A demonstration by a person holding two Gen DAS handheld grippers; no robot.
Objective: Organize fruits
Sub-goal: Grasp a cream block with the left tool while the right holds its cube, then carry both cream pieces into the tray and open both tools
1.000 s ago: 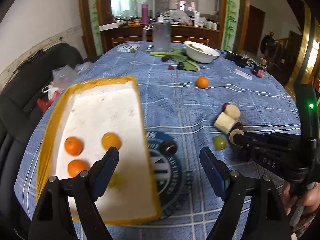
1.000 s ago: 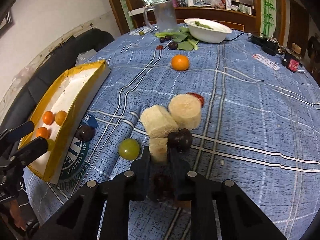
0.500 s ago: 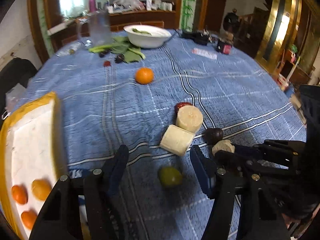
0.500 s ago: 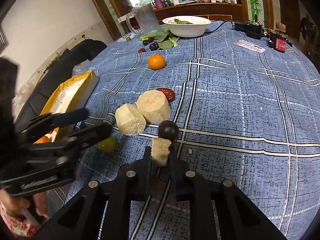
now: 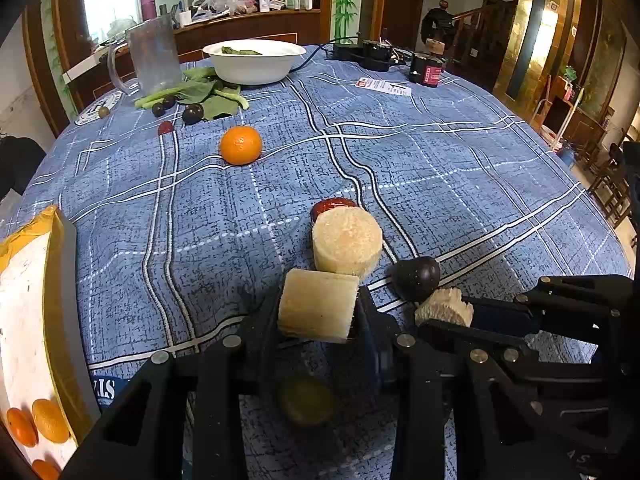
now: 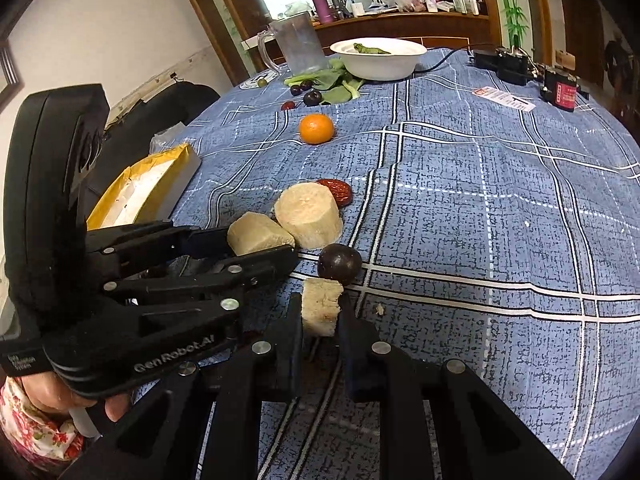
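Note:
My left gripper is shut on a pale sugarcane chunk, also seen in the right wrist view. My right gripper is shut on a smaller pale chunk, which shows in the left wrist view. A third round chunk lies on the cloth beside a red date and a dark plum. A green grape lies under my left gripper. An orange sits farther back. The yellow-rimmed white tray at left holds several small oranges.
A white bowl, a clear jug, green leaves and dark plums stand at the table's far side. Black devices and a card lie at the back right. The table edge curves off at right.
My left gripper has swung right from over the tray to the sugarcane chunks and closed on one. My right gripper has let go of a dark fruit and holds the small chunk.

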